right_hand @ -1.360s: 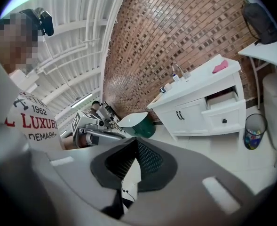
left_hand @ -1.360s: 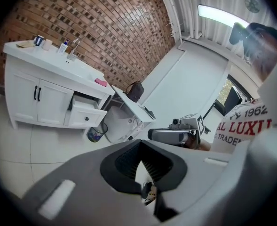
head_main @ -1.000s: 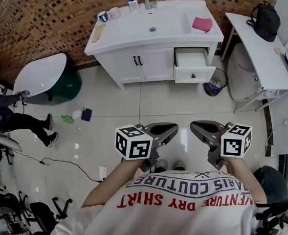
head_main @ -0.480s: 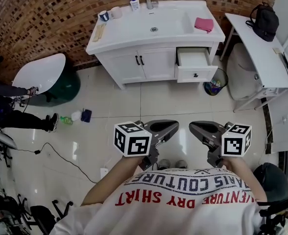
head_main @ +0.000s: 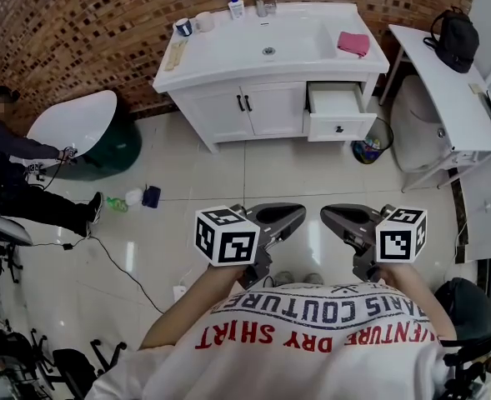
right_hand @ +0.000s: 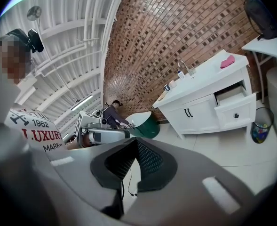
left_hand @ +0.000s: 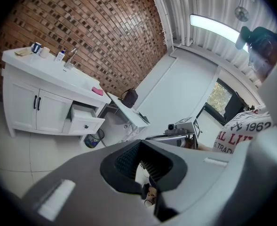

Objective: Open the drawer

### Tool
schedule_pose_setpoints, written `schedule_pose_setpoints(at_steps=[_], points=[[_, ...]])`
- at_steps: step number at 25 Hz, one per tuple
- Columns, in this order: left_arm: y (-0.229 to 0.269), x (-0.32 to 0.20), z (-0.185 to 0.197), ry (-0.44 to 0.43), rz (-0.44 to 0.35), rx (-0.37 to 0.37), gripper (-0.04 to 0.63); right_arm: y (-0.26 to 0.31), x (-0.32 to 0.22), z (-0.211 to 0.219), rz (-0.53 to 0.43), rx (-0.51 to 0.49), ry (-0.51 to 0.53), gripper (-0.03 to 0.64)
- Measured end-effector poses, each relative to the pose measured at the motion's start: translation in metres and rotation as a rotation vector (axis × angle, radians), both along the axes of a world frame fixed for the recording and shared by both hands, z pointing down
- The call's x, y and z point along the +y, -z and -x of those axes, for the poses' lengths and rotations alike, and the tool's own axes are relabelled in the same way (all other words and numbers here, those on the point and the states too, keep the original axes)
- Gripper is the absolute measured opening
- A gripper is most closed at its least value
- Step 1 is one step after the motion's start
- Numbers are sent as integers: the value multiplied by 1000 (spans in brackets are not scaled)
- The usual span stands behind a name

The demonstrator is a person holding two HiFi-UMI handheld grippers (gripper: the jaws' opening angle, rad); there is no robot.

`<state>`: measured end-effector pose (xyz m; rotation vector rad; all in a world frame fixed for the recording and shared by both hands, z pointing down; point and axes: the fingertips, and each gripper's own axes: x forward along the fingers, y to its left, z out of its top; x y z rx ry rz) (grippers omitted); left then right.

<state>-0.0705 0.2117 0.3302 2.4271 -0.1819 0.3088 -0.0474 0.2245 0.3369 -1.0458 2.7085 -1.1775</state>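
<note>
The white vanity [head_main: 262, 57] stands against the brick wall, far ahead of me. Its right-hand drawer [head_main: 338, 111] is pulled out, with a small dark knob on the front; it also shows in the left gripper view as the drawer [left_hand: 85, 120] and in the right gripper view as the drawer [right_hand: 236, 108]. Both grippers hang close to my chest, well short of the vanity. My left gripper [head_main: 299, 212] [left_hand: 140, 142] is shut with nothing in it. My right gripper [head_main: 324, 213] [right_hand: 137, 139] is shut and empty too.
A pink cloth [head_main: 353, 43], a soap bottle and cups sit on the vanity top. A bin [head_main: 368, 150] stands beside it, and a white side table [head_main: 445, 98] with a black bag [head_main: 455, 36] at the right. A seated person [head_main: 20, 173], a green tub [head_main: 87, 136] and a floor cable lie left.
The vanity has slid slightly right in the head view, and the seated person at the left has come further into sight. Both grippers stay shut before my chest.
</note>
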Motion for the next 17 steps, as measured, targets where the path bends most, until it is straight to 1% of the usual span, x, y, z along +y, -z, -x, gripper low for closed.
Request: schedule_pose_setpoints(at_steps=[17], points=[[2,7,3,3,2,2,-11,2,6,5,7,-19,1,5]])
